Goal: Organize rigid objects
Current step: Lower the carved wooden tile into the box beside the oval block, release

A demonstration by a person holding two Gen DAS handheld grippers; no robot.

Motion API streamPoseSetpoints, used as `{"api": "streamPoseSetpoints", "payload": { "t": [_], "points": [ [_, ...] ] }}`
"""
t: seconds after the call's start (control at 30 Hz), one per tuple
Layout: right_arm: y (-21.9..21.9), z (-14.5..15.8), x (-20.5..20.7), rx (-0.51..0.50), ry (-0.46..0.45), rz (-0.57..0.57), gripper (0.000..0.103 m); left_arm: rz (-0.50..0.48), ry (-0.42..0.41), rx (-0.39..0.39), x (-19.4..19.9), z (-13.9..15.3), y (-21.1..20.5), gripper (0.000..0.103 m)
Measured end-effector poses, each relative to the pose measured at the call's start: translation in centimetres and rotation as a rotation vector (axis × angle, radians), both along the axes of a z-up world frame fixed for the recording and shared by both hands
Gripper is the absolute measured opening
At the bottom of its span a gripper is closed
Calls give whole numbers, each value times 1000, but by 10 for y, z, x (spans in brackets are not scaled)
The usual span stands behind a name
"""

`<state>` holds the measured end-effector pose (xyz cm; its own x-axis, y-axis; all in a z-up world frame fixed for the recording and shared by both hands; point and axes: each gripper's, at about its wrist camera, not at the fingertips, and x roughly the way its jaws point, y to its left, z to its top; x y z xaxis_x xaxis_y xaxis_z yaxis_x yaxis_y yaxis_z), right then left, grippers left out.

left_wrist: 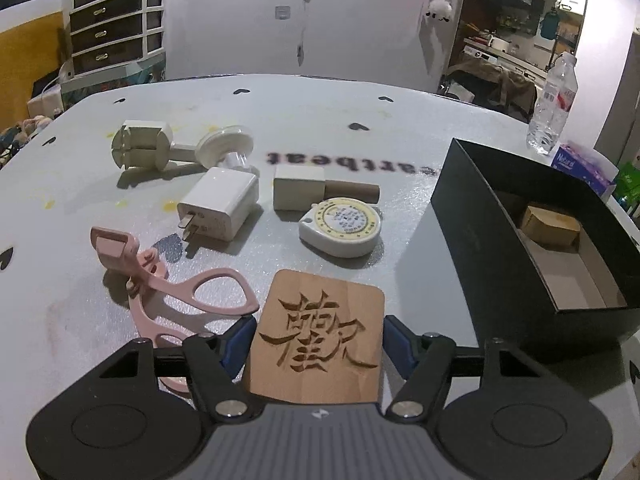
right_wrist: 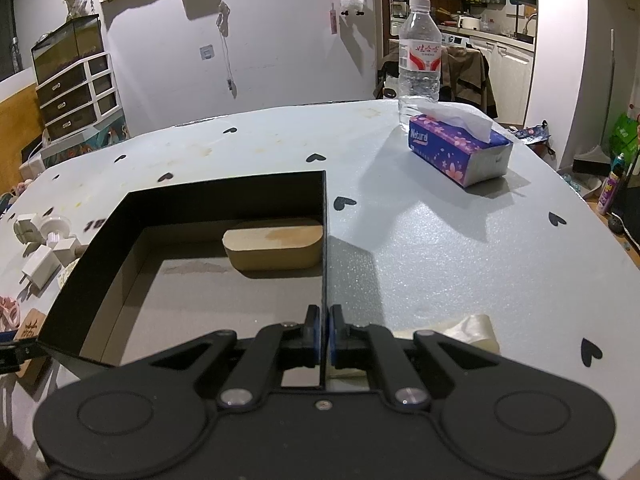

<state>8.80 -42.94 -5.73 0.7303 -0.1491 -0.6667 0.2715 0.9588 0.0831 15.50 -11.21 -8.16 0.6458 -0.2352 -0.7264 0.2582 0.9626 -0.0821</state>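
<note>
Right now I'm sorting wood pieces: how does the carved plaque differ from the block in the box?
The carved plaque is thin, bears a cut character and sits between the left gripper fingers; the wooden block is thick, plain, and lies in the black box. Both are light wood with rounded corners.

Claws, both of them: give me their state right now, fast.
Left claw: closed on the carved wooden block.
Right claw: closed on the right wall of the black box.

Counter (left_wrist: 400,92) pale grey, black heart print. Box (left_wrist: 472,216) black outside, brown cardboard inside. Wooden tile (left_wrist: 320,340) tan, dark carved character. Eyelash curler (left_wrist: 176,292) pink. Charger (left_wrist: 220,204) white. Tissue pack (right_wrist: 460,152) purple, pink blossoms.
</note>
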Motion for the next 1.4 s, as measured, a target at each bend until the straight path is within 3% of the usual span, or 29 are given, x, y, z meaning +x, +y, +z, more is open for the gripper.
{"api": "streamPoseSetpoints", "payload": {
  "t": [0.43, 0.57, 0.73, 0.9, 1.07, 1.27, 1.4],
  "points": [
    [2, 1, 1, -8, 4, -2, 5, -21, -4, -231, -19, 32, 21, 68],
    [3, 1, 2, -11, 6, -7, 5, -13, -35, -247, -13, 52, 9, 68],
    [2, 1, 2, -8, 5, -12, 5, -63, -5, -330, 4, 74, -27, 68],
    [2, 2, 2, -7, 6, -12, 5, -145, 76, -410, 18, 84, -80, 68],
    [3, 1, 2, -13, 9, -6, 5, -177, 224, -425, 34, 65, -132, 68],
    [7, 1, 2, -12, 11, 17, 6, -122, 432, -489, 56, 25, -169, 68],
    [6, 1, 1, -4, 8, 20, 6, -95, 461, -475, 63, 10, -185, 68]
  ]
}}
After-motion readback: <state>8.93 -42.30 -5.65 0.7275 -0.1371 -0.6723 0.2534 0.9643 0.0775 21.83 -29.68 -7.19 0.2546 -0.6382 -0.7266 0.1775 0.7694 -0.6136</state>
